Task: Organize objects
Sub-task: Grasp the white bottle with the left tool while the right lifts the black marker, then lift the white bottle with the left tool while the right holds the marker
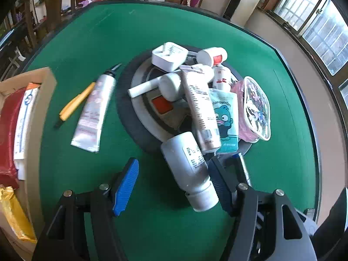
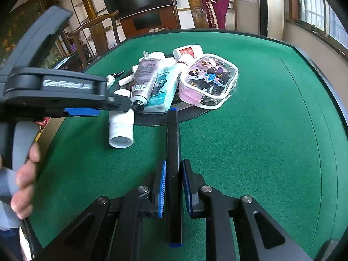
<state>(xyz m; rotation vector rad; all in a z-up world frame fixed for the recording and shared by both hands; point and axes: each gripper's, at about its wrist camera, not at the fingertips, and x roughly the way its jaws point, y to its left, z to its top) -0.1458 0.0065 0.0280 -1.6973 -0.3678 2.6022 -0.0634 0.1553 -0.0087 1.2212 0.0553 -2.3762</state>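
Between the jaws of the right gripper [image 2: 174, 188] a black marker with blue end caps [image 2: 173, 174] is clamped, its far end pointing toward the round black tray [image 2: 152, 120] ahead on the green desk [image 2: 261, 130]. Over the tray's near edge the left gripper [image 1: 174, 187] hangs with jaws open around a white bottle [image 1: 189, 169]; whether the pads touch it is unclear. Left of those jaws lie a silver tube [image 1: 93, 108] and a yellow pen [image 1: 76, 104].
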